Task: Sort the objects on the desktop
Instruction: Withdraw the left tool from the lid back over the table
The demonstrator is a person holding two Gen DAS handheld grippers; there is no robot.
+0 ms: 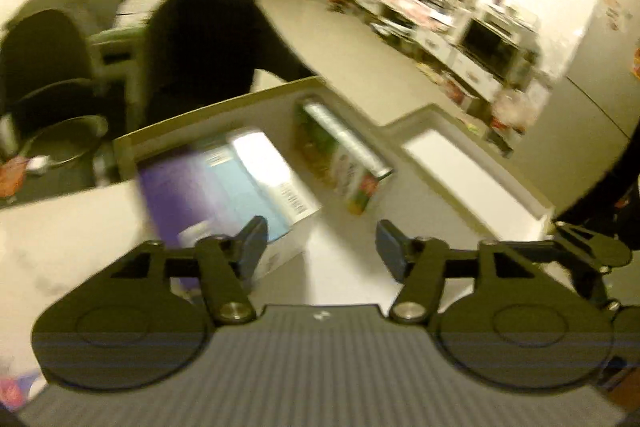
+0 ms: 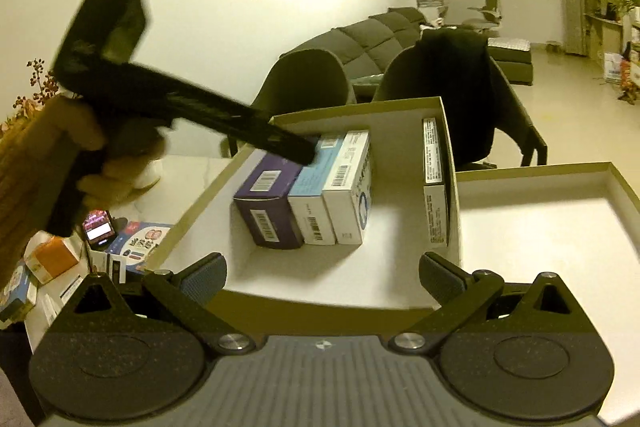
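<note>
Two shallow cardboard trays sit side by side on the white desk (image 2: 188, 179); the left tray (image 2: 400, 279) holds the sorted things, while the right tray (image 2: 624, 187) shows only its bare white floor; in the left tray three small boxes stand pressed together in a row toward its far left corner: a purple box (image 2: 268, 203), a pale blue box (image 2: 316, 195) and a white box (image 2: 352, 187), each touching the next; a flat carton (image 2: 434, 183) stands on edge against the tray's right wall, well apart from the row; the left gripper (image 1: 320, 247) hangs over the near part of this tray with its jaws standing apart and nothing between the pads, the row of boxes showing just past its left finger; from the other camera the person's left hand (image 2: 92, 155) grasps that tool's handle, its black front end reaching over the tray's far left edge above the blue box; the right gripper (image 2: 320, 277) waits at the near edge of the same tray, jaws wide apart and empty; on the desk beyond the tray's left edge lie unsorted items, among them an orange box (image 2: 52, 259) and a lit phone (image 2: 99, 229); dark chairs (image 2: 308, 75) stand behind the desk's far edge.
</note>
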